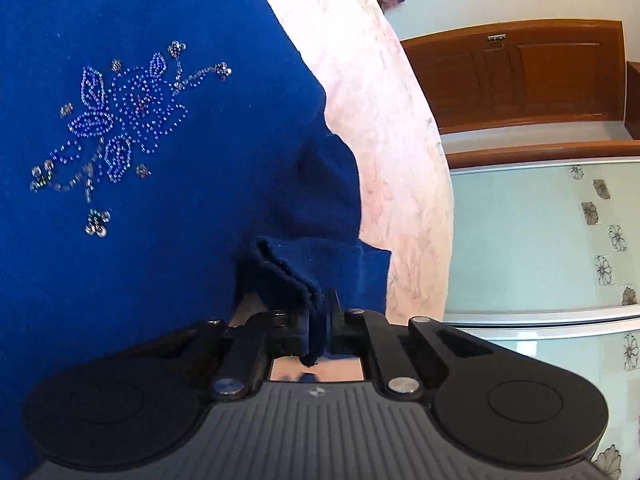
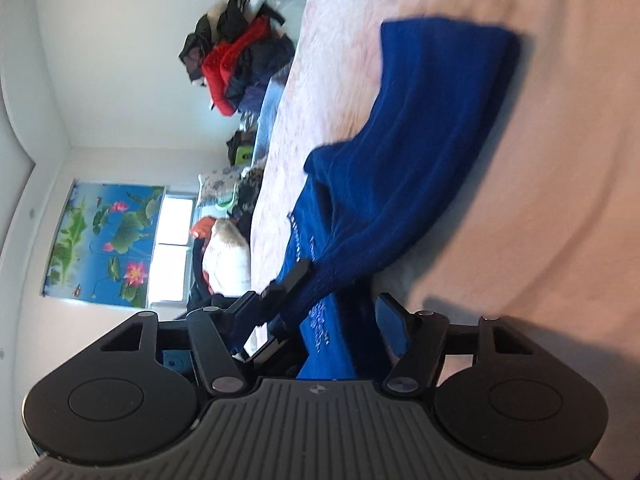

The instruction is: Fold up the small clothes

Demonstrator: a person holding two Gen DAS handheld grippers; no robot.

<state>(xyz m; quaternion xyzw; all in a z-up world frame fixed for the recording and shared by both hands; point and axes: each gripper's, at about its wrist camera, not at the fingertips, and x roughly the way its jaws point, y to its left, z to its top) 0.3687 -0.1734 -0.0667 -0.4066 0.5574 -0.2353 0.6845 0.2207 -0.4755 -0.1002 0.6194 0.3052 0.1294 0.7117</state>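
A royal blue knit top (image 1: 168,128) with a beaded flower and a rhinestone neckline lies on a pale pink bedspread (image 1: 384,128). My left gripper (image 1: 319,312) is shut on a folded edge of the blue top, the cloth pinched between the jaws. In the right wrist view the same blue top (image 2: 420,140) lies on the bedspread (image 2: 540,200), one part folded over. My right gripper (image 2: 344,304) is open, its fingers either side of the blue cloth close to the camera.
A wooden cabinet (image 1: 520,76) and green floral-tiled wall (image 1: 540,240) lie beyond the bed edge. In the right wrist view a heap of dark and red clothes (image 2: 240,64) sits at the bed's far end, near a lotus poster (image 2: 104,240) and a window (image 2: 172,248).
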